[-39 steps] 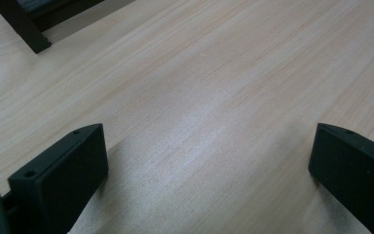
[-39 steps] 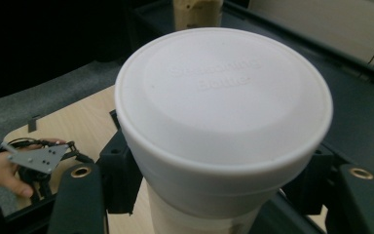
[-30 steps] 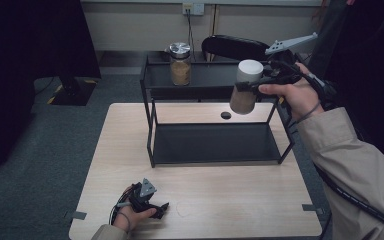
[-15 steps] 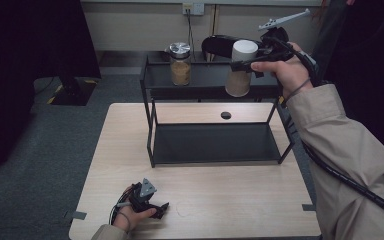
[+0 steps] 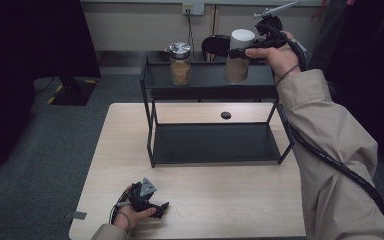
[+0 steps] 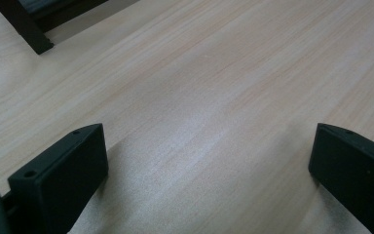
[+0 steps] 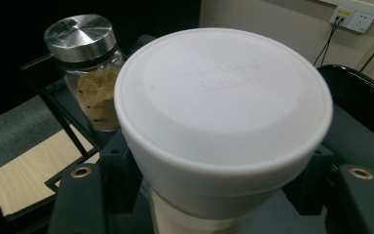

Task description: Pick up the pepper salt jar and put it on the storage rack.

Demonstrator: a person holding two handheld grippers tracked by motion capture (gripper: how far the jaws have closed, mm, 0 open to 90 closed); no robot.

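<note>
In the high view, the right gripper [image 5: 244,50] is clamped on a white-lidded jar [image 5: 239,56] of tan powder, holding it upright over the right part of the top shelf of a black rack [image 5: 152,142]. Whether the jar's base touches the shelf cannot be told. A second jar with a metal lid [image 5: 180,64] stands on the same shelf, well to the left. The rack stands on a pale wooden table [image 5: 240,200]. Near the table's front edge the left gripper [image 5: 161,207] rests low in the person's hand, away from the rack.

In the left gripper view, the two black jaws stand wide apart above bare tabletop [image 6: 214,97], with nothing between them. A foot of the rack [image 6: 27,31] shows at the upper left.

In the right gripper view, the jar's white lid [image 7: 224,112] sits close up between the jaws, which press on the jar from both sides just under the lid. The metal-lidded jar [image 7: 90,68] stands behind it to the left, on the rack's shelf [image 7: 53,92].
</note>
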